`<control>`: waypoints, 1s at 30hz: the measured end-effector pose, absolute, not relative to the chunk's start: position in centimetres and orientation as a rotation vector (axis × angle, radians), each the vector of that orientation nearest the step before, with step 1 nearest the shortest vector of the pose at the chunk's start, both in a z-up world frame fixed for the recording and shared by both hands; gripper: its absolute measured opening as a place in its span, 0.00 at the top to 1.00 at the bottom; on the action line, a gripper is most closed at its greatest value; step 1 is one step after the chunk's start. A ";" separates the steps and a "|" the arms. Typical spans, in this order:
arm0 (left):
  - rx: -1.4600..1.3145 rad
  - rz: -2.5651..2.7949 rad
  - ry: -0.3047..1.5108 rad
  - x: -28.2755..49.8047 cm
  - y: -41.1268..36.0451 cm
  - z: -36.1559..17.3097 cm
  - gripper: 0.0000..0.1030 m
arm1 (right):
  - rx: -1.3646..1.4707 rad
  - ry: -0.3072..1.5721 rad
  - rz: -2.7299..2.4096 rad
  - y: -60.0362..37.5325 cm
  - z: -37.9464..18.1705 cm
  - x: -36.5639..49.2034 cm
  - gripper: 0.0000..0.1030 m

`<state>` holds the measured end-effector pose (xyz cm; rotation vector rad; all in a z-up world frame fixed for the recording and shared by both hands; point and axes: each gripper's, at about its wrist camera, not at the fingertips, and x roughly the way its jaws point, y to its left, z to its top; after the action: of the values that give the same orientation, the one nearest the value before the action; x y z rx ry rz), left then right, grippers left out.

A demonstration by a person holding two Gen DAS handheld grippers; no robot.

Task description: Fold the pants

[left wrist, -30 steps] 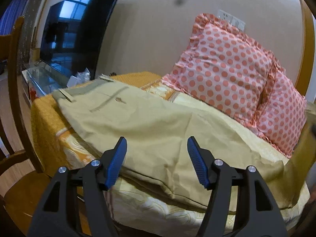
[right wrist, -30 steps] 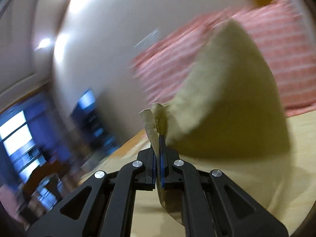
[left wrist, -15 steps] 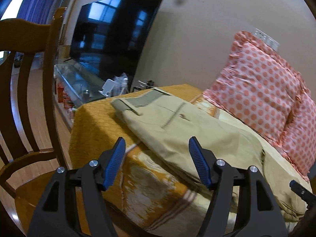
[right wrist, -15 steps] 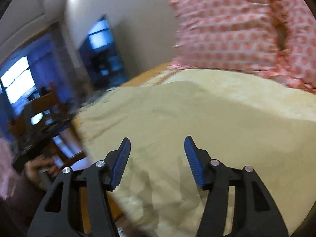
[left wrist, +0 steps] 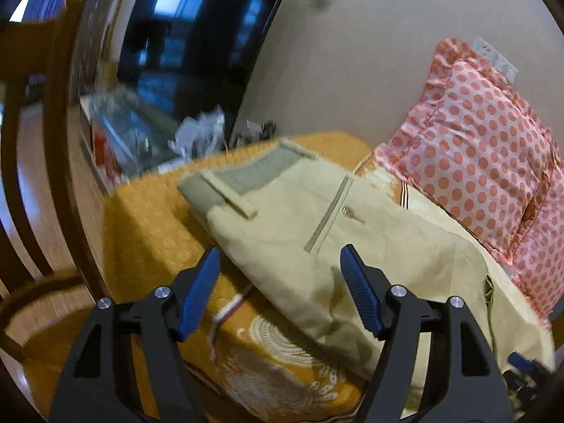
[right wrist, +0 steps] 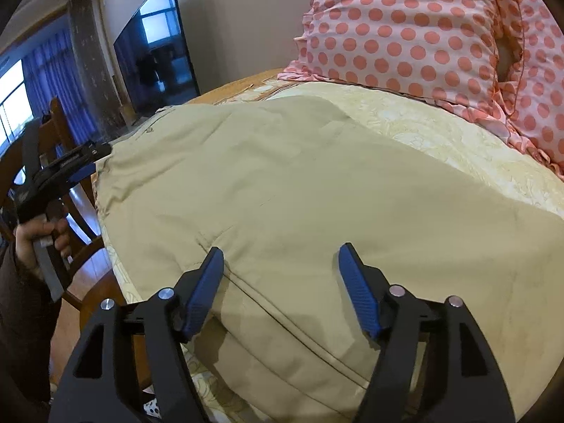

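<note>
The left gripper [left wrist: 280, 289] is spread wide with nothing between its blue pads, at the near edge of the bed [left wrist: 148, 218]. A wooden chair [left wrist: 38, 162] stands at the bed's left end, a dark TV [left wrist: 197, 46] behind. The khaki pants [left wrist: 317, 232] lie folded on the orange cover, 2 polka-dot pillows [right wrist: 405, 24] along the far edge. The right gripper [right wrist: 280, 287], equally wide, hovers over them.

Right gripper [right wrist: 280, 289]: a second ago clamped on a lifted fold of the khaki pants [right wrist: 299, 190]; now jaws spread wide, empty, low over the cloth, which lies flat on the bed, leg end laid over.

Left gripper [left wrist: 280, 292]: swung from the pants' middle toward the waistband [left wrist: 246, 176] end, closer in. Jaws apart throughout.
</note>
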<state>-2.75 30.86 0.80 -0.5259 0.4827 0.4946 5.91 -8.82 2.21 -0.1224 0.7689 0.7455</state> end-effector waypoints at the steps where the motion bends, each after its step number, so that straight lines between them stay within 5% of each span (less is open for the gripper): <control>1: -0.528 0.494 0.488 -2.6 30.8 0.7 0.28 | -0.120 0.770 0.748 -8.8 2.1 5.9 0.31; 11: -0.762 0.255 0.446 -1.9 28.7 0.6 0.24 | -0.099 0.774 0.776 -8.4 2.0 7.0 0.28; 17: -0.964 0.345 0.402 -2.3 33.2 -0.2 0.54 | -0.081 0.769 0.789 -7.7 1.6 7.5 0.28; 20: -1.017 0.432 0.412 -2.6 35.1 -0.5 0.78 | -0.048 0.765 0.798 -8.3 1.6 7.4 0.28; 21: -1.030 0.416 0.397 -2.7 35.5 -0.5 0.94 | -0.026 0.763 0.805 -8.7 1.5 7.2 0.28; 30: -0.517 0.329 0.416 1.5 24.4 10.9 0.96 | 0.146 0.661 0.746 -16.9 3.1 6.1 0.24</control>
<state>1.45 24.38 10.94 -0.5174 0.4158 0.3287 6.13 -16.88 3.06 0.1461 0.6614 0.7456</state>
